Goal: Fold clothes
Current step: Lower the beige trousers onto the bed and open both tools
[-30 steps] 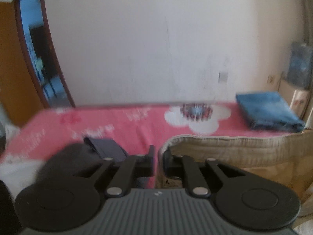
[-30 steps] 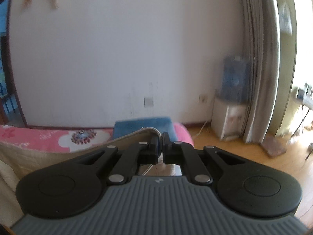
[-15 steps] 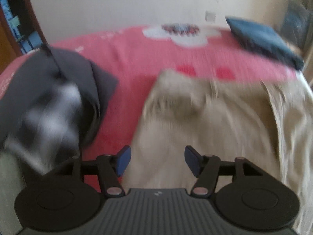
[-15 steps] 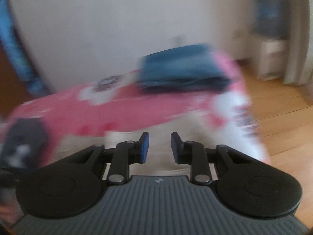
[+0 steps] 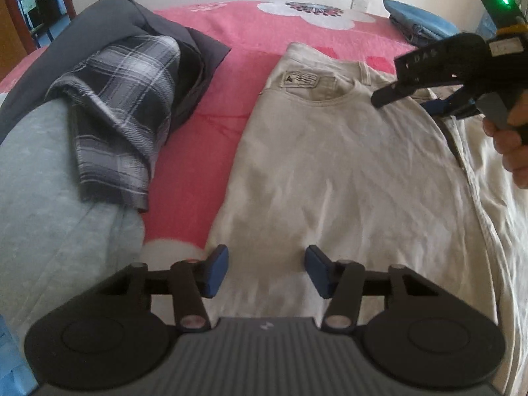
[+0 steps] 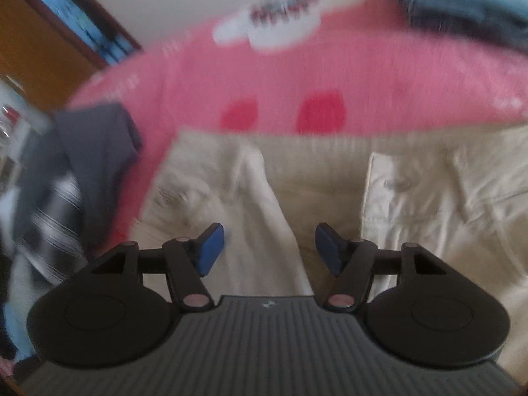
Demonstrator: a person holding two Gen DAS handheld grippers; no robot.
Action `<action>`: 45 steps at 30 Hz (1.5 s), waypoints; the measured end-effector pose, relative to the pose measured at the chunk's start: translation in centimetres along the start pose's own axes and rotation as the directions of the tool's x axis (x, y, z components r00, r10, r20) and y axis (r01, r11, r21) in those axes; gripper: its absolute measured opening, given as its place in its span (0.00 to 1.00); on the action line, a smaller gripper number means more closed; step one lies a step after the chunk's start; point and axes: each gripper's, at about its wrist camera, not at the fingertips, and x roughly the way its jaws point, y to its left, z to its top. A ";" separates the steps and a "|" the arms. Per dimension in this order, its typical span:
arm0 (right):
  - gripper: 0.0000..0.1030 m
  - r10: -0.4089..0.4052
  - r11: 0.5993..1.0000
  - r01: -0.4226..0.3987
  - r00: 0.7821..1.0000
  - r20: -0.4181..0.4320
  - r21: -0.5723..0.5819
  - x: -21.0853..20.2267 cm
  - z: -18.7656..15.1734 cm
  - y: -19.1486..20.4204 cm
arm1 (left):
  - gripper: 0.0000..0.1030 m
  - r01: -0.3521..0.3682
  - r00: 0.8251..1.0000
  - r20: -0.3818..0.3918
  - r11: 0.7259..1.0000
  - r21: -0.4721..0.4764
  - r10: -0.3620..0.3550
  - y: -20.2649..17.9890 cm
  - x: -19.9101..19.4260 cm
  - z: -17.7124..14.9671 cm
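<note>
beige cotton trousers [image 5: 336, 151] lie flat, unfolded, on pink bedspread [image 5: 264, 33]; folded blue jeans [image 5: 419, 26] sit aside; left gripper [image 5: 265, 272] and right gripper [image 6: 269, 247] both gape, holding nothing.

Both the left gripper [image 5: 266, 274] and right gripper [image 6: 270, 250] hold their blue-padded fingers [image 5: 216, 272] spread wide, gripping nothing.

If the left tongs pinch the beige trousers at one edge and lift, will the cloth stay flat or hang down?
The trousers would probably hang and fold: they lie limp with soft wrinkles on the bed. The waistband, with its label and seams, looks thicker, so it may droop less. Both tongs, left and right, are open.
</note>
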 end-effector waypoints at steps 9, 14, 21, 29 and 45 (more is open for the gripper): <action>0.09 0.001 0.921 0.066 0.985 0.172 -0.384 -3.1 -5.3 7.8 | 0.51 0.223 0.965 0.188 0.948 -0.228 -0.182 4.1 -3.3 4.1; 0.22 -0.032 0.825 0.133 0.981 0.190 -0.549 -3.1 -9.1 9.8 | 0.57 0.263 0.950 0.220 0.949 -0.172 -0.223 1.9 -2.2 7.5; 0.46 -0.070 0.636 0.216 0.972 0.224 -0.741 -3.0 -14.4 12.5 | 0.56 0.147 0.984 0.116 0.986 -0.082 -0.137 -1.7 1.3 9.3; 0.47 0.033 0.741 0.129 0.973 0.227 -0.659 -7.6 -11.3 9.6 | 0.48 0.029 1.000 0.008 0.983 -0.180 -0.028 1.3 3.4 8.7; 0.56 -0.008 0.999 0.016 0.981 0.192 -0.044 -1.0 -2.3 0.5 | 0.52 0.190 0.979 0.104 0.969 -0.156 -0.175 2.3 -1.5 8.2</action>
